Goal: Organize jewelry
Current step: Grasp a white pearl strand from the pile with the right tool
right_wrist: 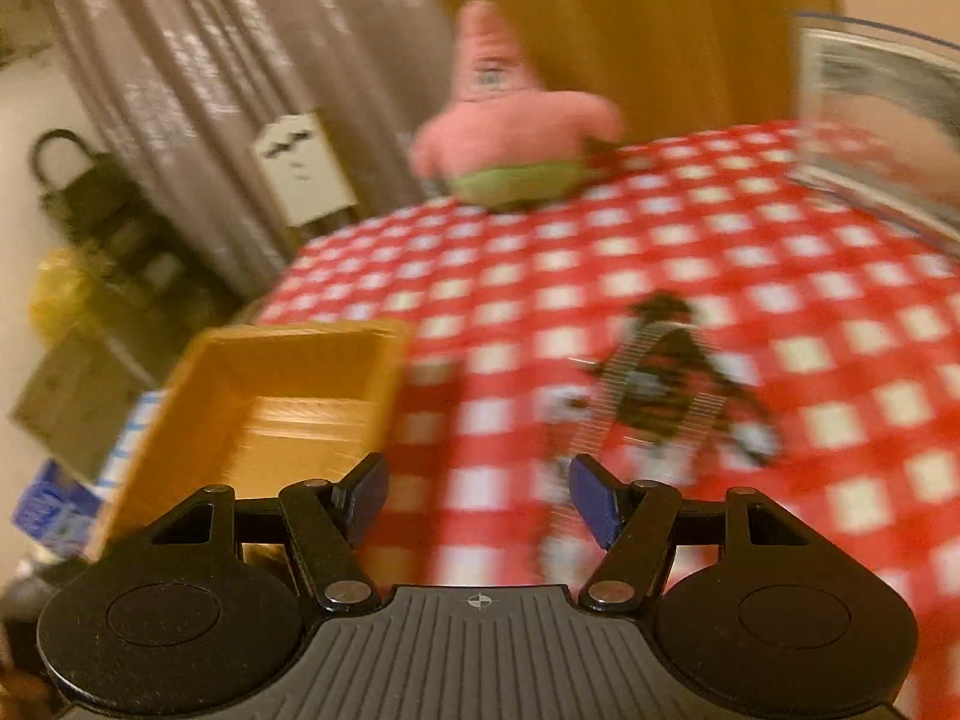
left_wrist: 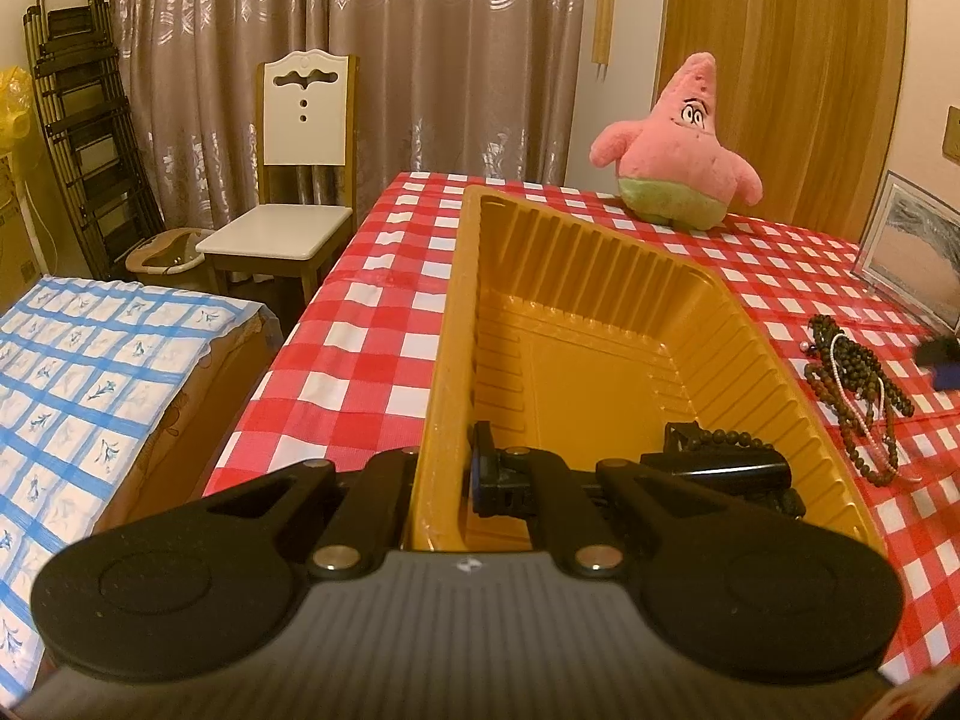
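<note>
The right wrist view is smeared throughout: the plush (right_wrist: 510, 114) has no readable face, and the dark jewelry heap (right_wrist: 666, 378) on the bench (right_wrist: 780, 276) is a streaked shape — single strands cannot be told apart. A framed picture (right_wrist: 882, 120) is cut off by the right edge.

In the left wrist view, the left gripper (left_wrist: 444, 480) pinches the tray (left_wrist: 600, 276) wall, which hides its left finger. Dark beads (left_wrist: 729, 438) in the tray's near corner are partly hidden behind the gripper's linkage. At the right edge a blurred dark and blue shape (left_wrist: 942, 360) is cut off — too little shows to name it.
</note>
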The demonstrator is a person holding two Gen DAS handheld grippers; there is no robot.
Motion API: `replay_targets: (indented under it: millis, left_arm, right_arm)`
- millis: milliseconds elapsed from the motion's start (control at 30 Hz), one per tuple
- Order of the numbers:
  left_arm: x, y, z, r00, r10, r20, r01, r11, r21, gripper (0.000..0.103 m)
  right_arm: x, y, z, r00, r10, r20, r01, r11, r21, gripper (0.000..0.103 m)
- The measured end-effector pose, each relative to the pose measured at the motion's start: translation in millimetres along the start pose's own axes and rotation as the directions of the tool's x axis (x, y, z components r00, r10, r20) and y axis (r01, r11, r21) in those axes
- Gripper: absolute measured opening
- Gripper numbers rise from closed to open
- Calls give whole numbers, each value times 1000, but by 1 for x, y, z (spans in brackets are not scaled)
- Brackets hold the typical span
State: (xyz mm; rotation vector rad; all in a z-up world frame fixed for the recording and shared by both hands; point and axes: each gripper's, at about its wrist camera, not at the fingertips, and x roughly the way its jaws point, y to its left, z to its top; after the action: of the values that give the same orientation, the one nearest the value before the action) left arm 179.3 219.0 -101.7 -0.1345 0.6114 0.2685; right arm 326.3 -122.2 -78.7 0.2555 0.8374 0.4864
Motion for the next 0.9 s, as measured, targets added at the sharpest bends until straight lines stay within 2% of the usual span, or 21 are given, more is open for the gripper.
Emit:
replay_targets:
  millis: [267, 667, 800, 900]
  left_arm:
    - [0, -2, 1, 1000, 7, -2, -7, 1000, 12, 3]
    - [0, -3, 1, 1000, 16, 2, -16, 1000, 18, 3]
    - [0, -3, 1, 1000, 16, 1, -16, 1000, 17, 3]
    - [-1, -3, 2, 1000, 19, 1, -19, 1000, 17, 3]
  right_arm:
    - [-25, -32, -26, 994, -95, -54, 95, 995, -12, 67]
    - [-14, -39, -30, 987, -116, -109, 110, 992, -61, 66]
    - [-9, -42, -26, 986, -136, -98, 127, 987, -95, 66]
    - [-4, -46, -20, 985, -152, -79, 141, 981, -134, 54]
